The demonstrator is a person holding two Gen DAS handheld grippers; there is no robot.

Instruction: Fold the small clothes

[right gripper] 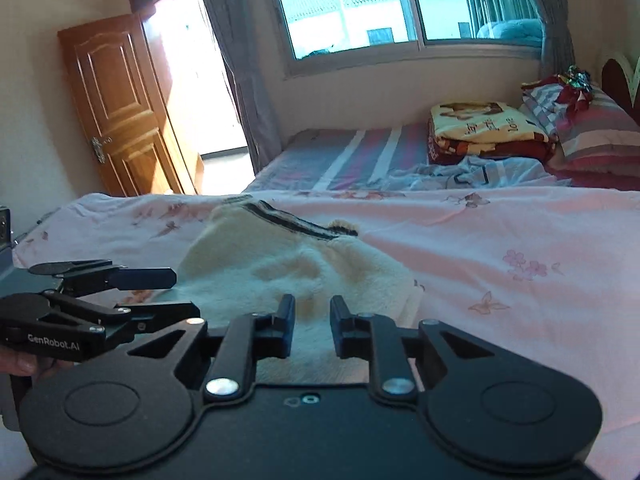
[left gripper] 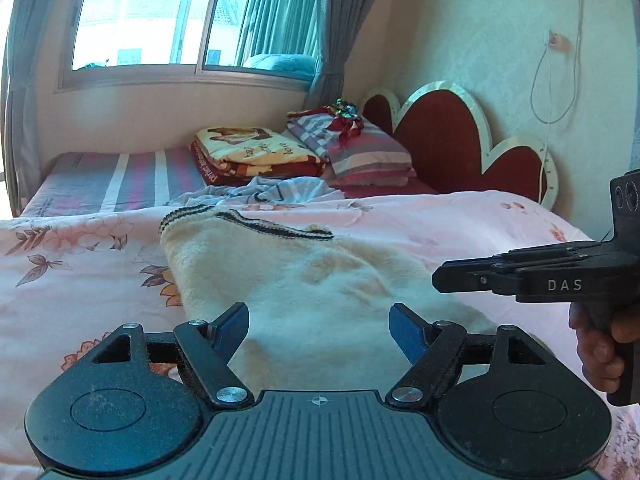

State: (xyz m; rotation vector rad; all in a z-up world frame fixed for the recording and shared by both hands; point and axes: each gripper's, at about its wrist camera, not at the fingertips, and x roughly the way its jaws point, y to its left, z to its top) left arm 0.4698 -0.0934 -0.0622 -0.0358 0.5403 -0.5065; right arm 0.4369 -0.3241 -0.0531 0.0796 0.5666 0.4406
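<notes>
Bed [left gripper: 460, 220] fills the middle and lower frame in both views, covered by a pink floral quilt [right gripper: 500, 240]. Striped sheet [left gripper: 120, 178] shows behind it, below the window [left gripper: 168, 20] at upper left in the left wrist view. Wooden door [right gripper: 120, 104] stands open at upper left in the right wrist view. Red heart-shaped headboard [left gripper: 448, 140] at right of centre, against the wall.

Cream fleece garment [left gripper: 300, 276] with dark striped trim lies on the quilt, centre frame, just ahead of both grippers, partly folded over itself. Light blue crumpled clothing [left gripper: 272, 192] lies behind it, near the folded yellow blanket [left gripper: 248, 148] with print; only "love" reads clearly. Striped pillow [left gripper: 368, 156] sits beside the blanket.

Left gripper [left gripper: 319, 326] at lower centre, angled down over the garment, jaws wide apart, nothing between the blue pads [left gripper: 232, 328]. In the right wrist view it enters from lower left, side on, with "GenRobot.AI" on its body.

Right gripper [right gripper: 312, 312] at lower centre, pointed down at the garment, jaws nearly together with a narrow gap, holding nothing. In the left wrist view it comes in from the right edge, rolled on its side, marked "DAS", with a hand [left gripper: 600, 348] wrapped round its grip.
</notes>
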